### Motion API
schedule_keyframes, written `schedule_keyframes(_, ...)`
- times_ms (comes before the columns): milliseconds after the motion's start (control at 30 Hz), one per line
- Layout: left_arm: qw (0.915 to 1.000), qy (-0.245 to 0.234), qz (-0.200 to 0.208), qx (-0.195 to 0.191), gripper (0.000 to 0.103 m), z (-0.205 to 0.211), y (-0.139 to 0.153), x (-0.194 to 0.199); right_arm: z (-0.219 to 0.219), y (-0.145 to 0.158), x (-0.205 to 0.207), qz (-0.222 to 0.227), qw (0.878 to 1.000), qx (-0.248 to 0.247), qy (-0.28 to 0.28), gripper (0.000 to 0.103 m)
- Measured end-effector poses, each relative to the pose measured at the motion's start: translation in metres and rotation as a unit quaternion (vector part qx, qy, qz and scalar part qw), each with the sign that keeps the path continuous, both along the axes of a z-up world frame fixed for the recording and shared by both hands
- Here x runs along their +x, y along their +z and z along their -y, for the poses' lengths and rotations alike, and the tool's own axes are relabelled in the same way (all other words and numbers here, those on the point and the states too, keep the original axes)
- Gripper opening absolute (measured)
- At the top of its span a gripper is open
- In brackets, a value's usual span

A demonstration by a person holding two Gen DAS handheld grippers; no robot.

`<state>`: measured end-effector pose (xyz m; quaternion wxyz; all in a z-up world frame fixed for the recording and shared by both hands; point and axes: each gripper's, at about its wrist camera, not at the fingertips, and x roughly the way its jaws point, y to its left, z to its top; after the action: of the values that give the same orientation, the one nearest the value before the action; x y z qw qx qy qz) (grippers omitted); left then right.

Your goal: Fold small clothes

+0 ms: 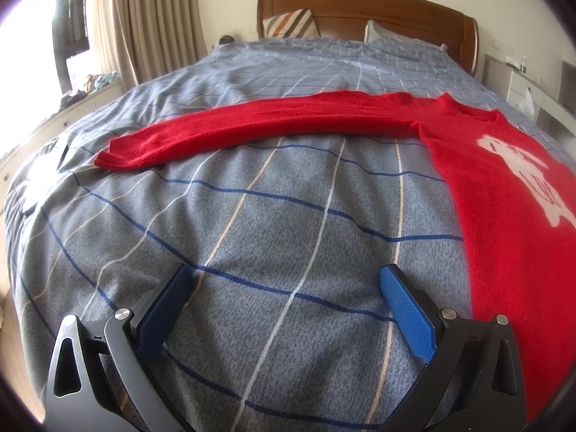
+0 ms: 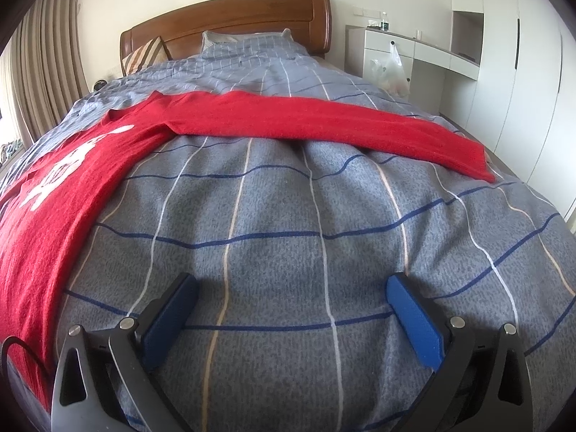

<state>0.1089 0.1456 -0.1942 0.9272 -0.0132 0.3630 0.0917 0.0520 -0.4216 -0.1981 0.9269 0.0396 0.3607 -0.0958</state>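
While one red sweater (image 1: 504, 187) is laid flat on the grey checked duvet (image 1: 273, 216), both sleeves are spread outward. The left gripper (image 1: 286, 280) and right gripper (image 2: 291, 288) are held wide apart, empty, above bare duvet. White drawers (image 2: 388, 50) are shown only by the right view.

A home bedroom: a bed (image 2: 288, 216) with checked grey duvet, wooden headboard (image 2: 230, 25), pillows, beige curtains (image 1: 158, 18), white built-in wardrobe (image 2: 522, 54), possibly a dressing desk (image 2: 414, 45).

Left gripper (image 1: 286, 277) and right gripper (image 2: 292, 286) — fingers spread wide, holding nothing.
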Motion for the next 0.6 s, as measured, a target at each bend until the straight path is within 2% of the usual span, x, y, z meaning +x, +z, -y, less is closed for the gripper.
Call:
schedule_keyframes(167,1.0,0.009,-0.001,0.003,0.103,0.005,-0.003,0.011,-0.001,0.001,-0.008,0.006,1.0,0.003,0.006,0.103)
schedule_keyframes(367,0.9999,-0.011,0.003,-0.007,0.103,0.0,-0.001,-0.005,-0.001,-0.002,0.002,0.004,1.0,-0.002,0.002,0.103)
schedule_keyframes(600,1.0,0.004,0.007,0.001,0.103,0.007,-0.004,0.007,-0.001,-0.001,-0.01,0.013,1.0,0.001,0.007,0.103)
